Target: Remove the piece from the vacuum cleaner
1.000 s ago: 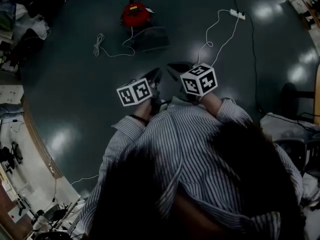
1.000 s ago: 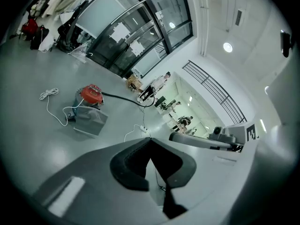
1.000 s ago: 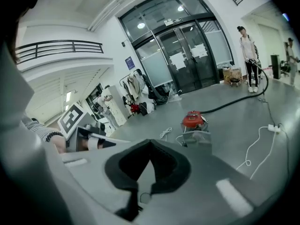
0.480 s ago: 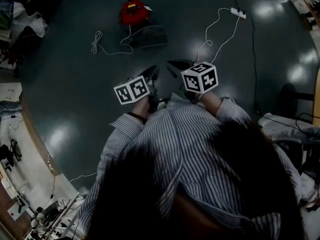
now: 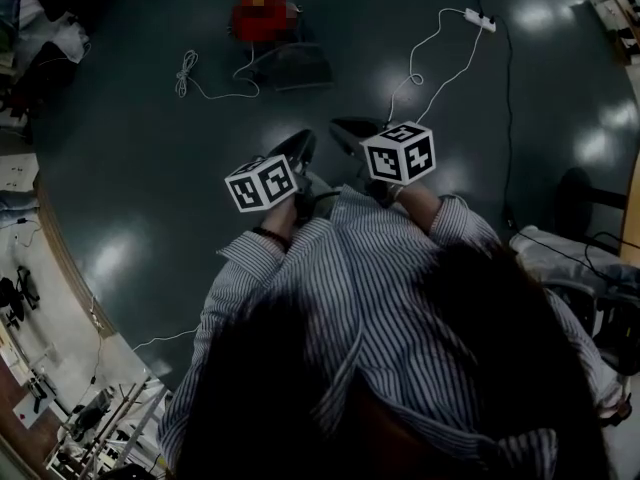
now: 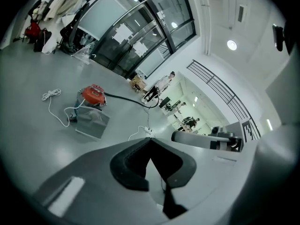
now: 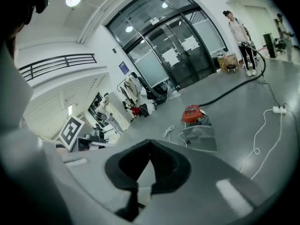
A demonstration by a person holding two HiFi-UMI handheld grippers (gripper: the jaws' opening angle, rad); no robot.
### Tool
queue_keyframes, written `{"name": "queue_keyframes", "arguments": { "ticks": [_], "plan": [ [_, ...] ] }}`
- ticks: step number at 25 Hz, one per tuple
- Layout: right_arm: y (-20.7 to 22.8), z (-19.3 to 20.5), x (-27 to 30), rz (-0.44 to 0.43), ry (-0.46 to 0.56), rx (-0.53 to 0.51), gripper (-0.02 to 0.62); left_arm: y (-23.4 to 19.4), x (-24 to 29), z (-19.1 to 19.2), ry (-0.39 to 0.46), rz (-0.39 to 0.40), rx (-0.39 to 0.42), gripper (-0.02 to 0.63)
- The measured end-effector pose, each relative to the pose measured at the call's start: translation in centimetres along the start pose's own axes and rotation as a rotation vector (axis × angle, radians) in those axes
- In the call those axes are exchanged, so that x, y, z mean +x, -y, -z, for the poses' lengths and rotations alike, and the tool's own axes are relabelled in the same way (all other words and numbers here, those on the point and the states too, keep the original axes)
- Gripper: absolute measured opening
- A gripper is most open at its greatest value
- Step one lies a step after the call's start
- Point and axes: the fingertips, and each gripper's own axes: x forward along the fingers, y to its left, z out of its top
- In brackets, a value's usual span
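A dark, glossy floor (image 5: 150,118) fills the head view, with ceiling lights mirrored on it. Tall glass doors (image 7: 183,50) close the far side of the hall in the right gripper view. I stand in the lower half of the head view in a striped shirt (image 5: 370,298), both forearms reaching forward.

The vacuum (image 7: 192,113), a small red drum, sits on the floor well ahead of me, near the top of the head view. Its grey piece (image 7: 201,137), a flat-sided box shape, lies on the floor on the near side of the drum, close against it. I cannot tell whether the two are joined. A black hose (image 7: 234,90) runs from the drum across the floor to a person (image 7: 239,32) standing far off.

My left gripper (image 6: 150,139) is clenched, its dark jaws meeting at the tips with nothing between them. My right gripper (image 7: 150,142) is clenched the same way and also holds nothing. Both are held side by side in front of my chest, pointing towards the vacuum and well short of it. Each carries a white cube with black square markers.

A white cord (image 5: 185,73) lies coiled left of the vacuum. A white power strip (image 5: 478,21) lies to its right, its own lead snaking back towards me.
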Motion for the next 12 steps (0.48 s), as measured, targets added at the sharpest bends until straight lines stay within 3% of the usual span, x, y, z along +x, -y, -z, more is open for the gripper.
{"name": "queue_keyframes", "arguments": {
  "ticks": [8, 12],
  "plan": [
    [2.0, -0.3, 3.1, -0.009, -0.048, 0.009, 0.002, -3.2, 2.2, -0.8, -0.019, -0.002, -0.07, 0.005],
    [3.7, -2.9, 6.1, 0.006, -0.045, 0.023, 0.002, -5.3, 4.4, -3.9, -0.044, 0.008, -0.064, 0.003]
  ]
}}
